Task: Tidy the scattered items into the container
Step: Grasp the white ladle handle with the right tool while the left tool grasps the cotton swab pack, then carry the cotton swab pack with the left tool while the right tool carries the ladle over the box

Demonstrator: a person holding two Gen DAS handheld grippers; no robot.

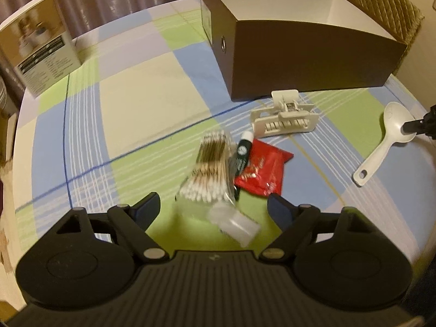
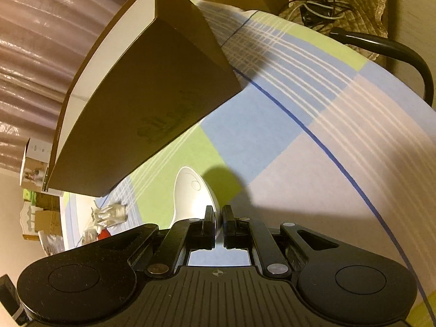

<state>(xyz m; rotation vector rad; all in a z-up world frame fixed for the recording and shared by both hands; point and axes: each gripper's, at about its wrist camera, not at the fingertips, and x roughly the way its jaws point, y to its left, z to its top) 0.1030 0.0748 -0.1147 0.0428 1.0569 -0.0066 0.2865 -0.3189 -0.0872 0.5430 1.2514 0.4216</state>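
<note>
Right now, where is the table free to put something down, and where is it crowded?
Free: the wide cloth between the printed box and the brown container. Crowded: in front of the container, where the cotton swabs, red packet, hair clip and spoon lie close.

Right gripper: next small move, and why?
Probably lift the spoon and carry it over the box rim. The right gripper has its jaws shut on the spoon's bowl edge, the spoon lies on the cloth, and the open box stands just beyond.
</note>
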